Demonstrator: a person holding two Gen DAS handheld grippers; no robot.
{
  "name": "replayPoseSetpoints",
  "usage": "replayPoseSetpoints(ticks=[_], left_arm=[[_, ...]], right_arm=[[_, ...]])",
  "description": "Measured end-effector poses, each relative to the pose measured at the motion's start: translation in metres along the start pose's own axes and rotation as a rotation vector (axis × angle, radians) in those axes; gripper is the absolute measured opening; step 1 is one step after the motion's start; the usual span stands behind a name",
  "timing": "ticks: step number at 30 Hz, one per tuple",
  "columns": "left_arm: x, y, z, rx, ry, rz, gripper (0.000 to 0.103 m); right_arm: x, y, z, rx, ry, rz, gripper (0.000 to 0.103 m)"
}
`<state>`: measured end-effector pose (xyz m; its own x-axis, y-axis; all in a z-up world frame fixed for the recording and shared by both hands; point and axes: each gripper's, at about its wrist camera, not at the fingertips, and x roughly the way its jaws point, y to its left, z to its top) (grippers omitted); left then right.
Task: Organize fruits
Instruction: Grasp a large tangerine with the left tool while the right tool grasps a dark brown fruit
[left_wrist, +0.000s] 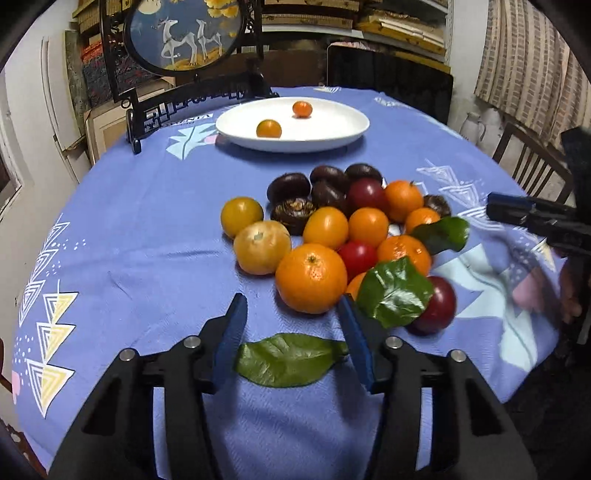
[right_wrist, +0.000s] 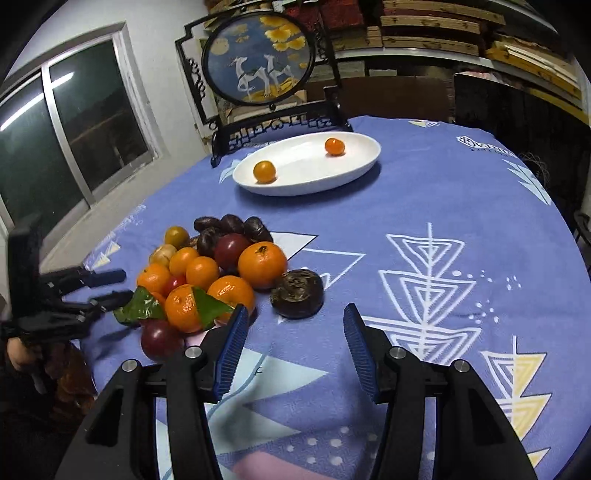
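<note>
Loose leaf (left_wrist: 290, 360) is straddled by the wide-spread, empty left gripper (left_wrist: 293, 312), so the big orange (left_wrist: 311, 278) at the pile's near edge should be squeezed gently, then carried to the plate (left_wrist: 292, 124) near the table's far edge.

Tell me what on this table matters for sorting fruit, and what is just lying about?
Job: fruit pile, white plate holding two small oranges, left claw, right claw.
Lying about: loose leaf, deer screen, tablecloth.
</note>
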<state>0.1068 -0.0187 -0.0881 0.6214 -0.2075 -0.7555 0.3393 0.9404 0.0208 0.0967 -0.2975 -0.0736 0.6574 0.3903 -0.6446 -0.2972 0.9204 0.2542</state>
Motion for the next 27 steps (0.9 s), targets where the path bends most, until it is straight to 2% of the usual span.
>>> replayPoseSetpoints(ticks=[4, 7, 9, 13, 15, 17, 19, 27], left_arm=[[0.008, -0.007, 0.002, 0.046, -0.011, 0.011, 0.049], [0.012, -0.004, 0.006, 0.048, -0.017, -0.018, 0.049], [0.015, -0.003, 0.008, 0.056, -0.022, -0.028, 0.051], [0.025, 0.005, 0.011, 0.011, -0.022, -0.060, 0.065], [0.032, 0.009, 0.010, -0.019, -0.009, -0.092, 0.066], [0.036, 0.010, 0.007, -0.023, -0.013, -0.118, 0.061], [0.036, 0.006, 0.005, -0.007, -0.022, -0.152, 0.045], [0.021, 0.011, -0.002, -0.027, -0.075, -0.166, 0.045]], right_arm=[[-0.002, -0.007, -0.005, 0.041, -0.044, 0.017, 0.054], [0.001, -0.005, -0.007, 0.040, -0.045, 0.016, 0.054], [0.005, -0.003, -0.007, 0.039, -0.042, 0.010, 0.054], [0.013, -0.001, -0.005, 0.039, -0.026, -0.003, 0.054], [0.018, 0.000, -0.005, 0.042, -0.015, -0.013, 0.054], [0.021, 0.001, -0.006, 0.040, -0.003, -0.029, 0.054], [0.022, 0.001, -0.006, 0.042, 0.002, -0.040, 0.054], [0.022, 0.010, -0.003, 0.004, 0.017, -0.053, 0.054]])
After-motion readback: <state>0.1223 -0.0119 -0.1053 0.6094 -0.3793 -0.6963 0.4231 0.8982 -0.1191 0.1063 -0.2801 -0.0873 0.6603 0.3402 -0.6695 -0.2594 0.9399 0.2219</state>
